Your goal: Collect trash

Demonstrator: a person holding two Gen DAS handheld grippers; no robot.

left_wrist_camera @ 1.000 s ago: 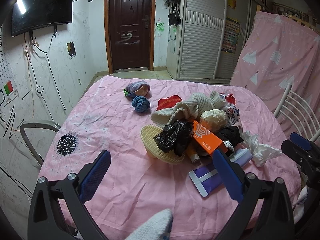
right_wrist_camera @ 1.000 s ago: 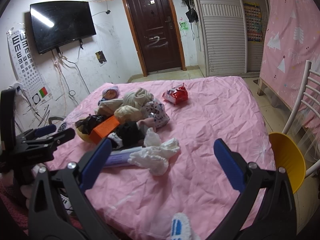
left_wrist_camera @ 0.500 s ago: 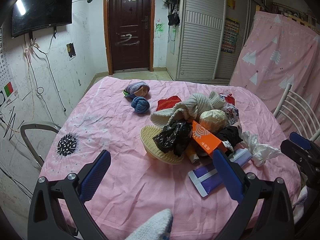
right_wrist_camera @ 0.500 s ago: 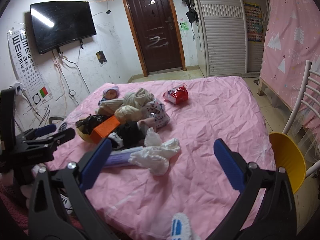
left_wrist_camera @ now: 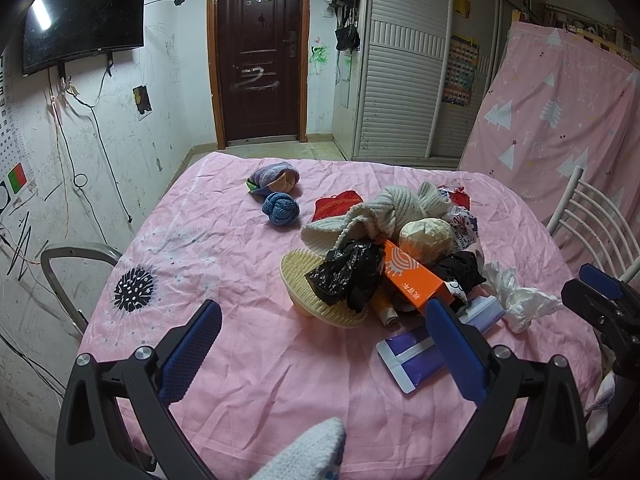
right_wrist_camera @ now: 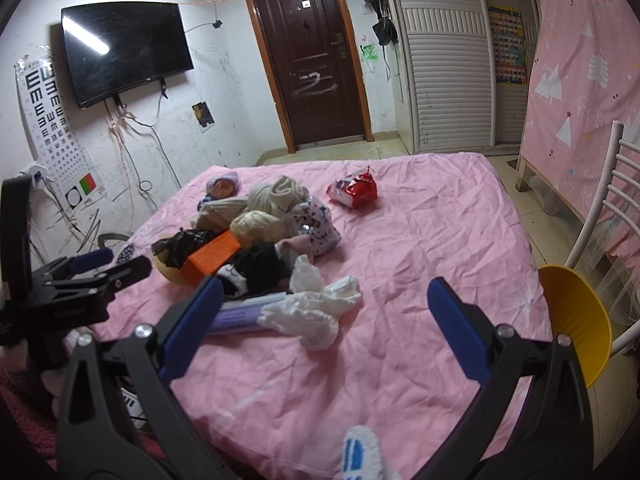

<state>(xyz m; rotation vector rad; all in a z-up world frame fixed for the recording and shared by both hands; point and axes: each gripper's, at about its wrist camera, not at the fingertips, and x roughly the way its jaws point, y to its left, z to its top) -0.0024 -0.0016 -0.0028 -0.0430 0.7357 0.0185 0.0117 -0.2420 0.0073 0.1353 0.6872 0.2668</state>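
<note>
- Crumpled white tissue (right_wrist_camera: 316, 312): soft, wrinkled paper lying at the near edge of the heap on the bed, touching a flat purple-and-white packet (left_wrist_camera: 424, 350).
- Black plastic bag (left_wrist_camera: 348, 276): one glossy, scrunched bag draped over a round, cream, ribbed dish (left_wrist_camera: 312, 300); a second dark bundle (left_wrist_camera: 460, 270) sits behind the orange box (left_wrist_camera: 412, 278), a long rectangular carton lying tilted across the heap.
- Red wrapper (right_wrist_camera: 354, 190): one shiny foil packet, well apart from the heap towards the door side.
- Cloth items: a cream ribbed knit (left_wrist_camera: 384, 208) twisted into a knot, a pale round ball (left_wrist_camera: 426, 234), one blue knitted ball (left_wrist_camera: 280, 208) and one purple-and-orange rolled bundle (left_wrist_camera: 274, 178) lying just beside each other.
- Bed (left_wrist_camera: 224, 248): covered with a wrinkled pink sheet; one dark dandelion print shows.
- Left claw (left_wrist_camera: 320, 354): blue textured pads spread wide, holding nothing, above the near sheet.
- Right claw (right_wrist_camera: 324, 328): also spread wide and empty, above the sheet near the tissue.
- Yellow bowl-shaped seat (right_wrist_camera: 576, 312): smooth plastic, beside the bed.
</note>
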